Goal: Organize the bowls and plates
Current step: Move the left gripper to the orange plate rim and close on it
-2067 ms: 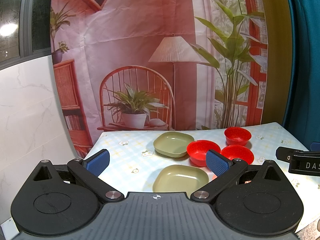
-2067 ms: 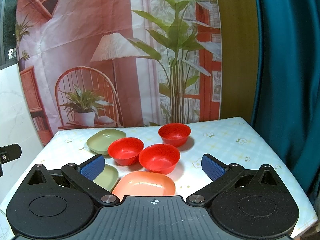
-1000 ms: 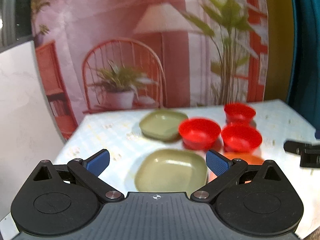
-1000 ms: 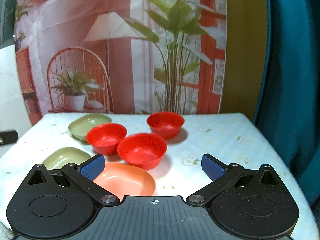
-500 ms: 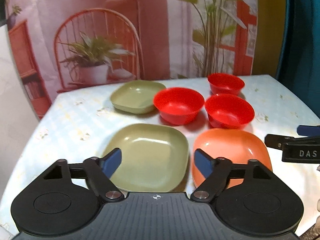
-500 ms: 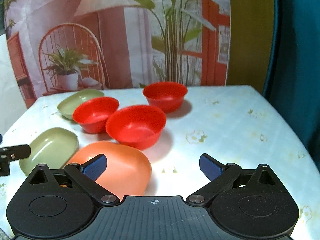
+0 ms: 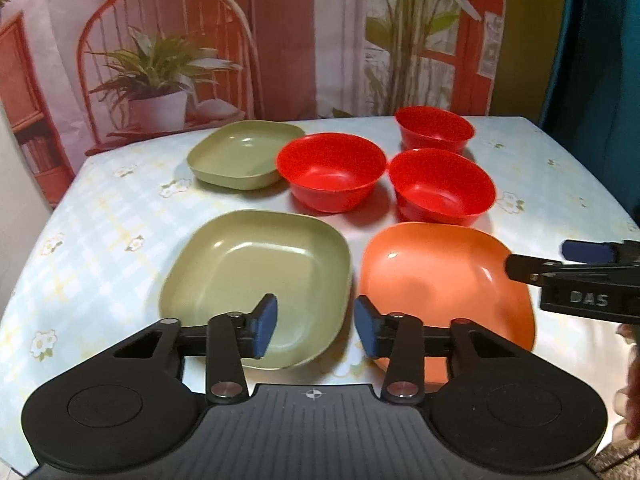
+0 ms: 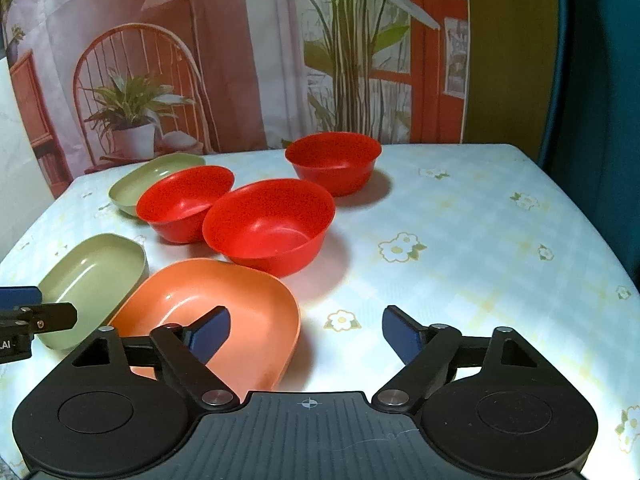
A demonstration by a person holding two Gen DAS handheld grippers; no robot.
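The left tool (image 7: 315, 330) is partly open and holds nothing. Its two blue pads sit on each side of the right edge of the near green plate (image 7: 256, 280), low in the frame on the bench (image 7: 100, 232). That edge lies right between the pads, so I think the left tool grabs this plate next.

The right tool (image 8: 306, 330) is wide open and empty. Its left pad hangs over the orange plate (image 8: 224, 300), which sits just beside the green one.

A table (image 8: 460, 216) in floral checked cloth carries 3 red bowls (image 8: 268, 226), 2 green plates (image 7: 256, 276), 1 orange plate (image 7: 444, 276).
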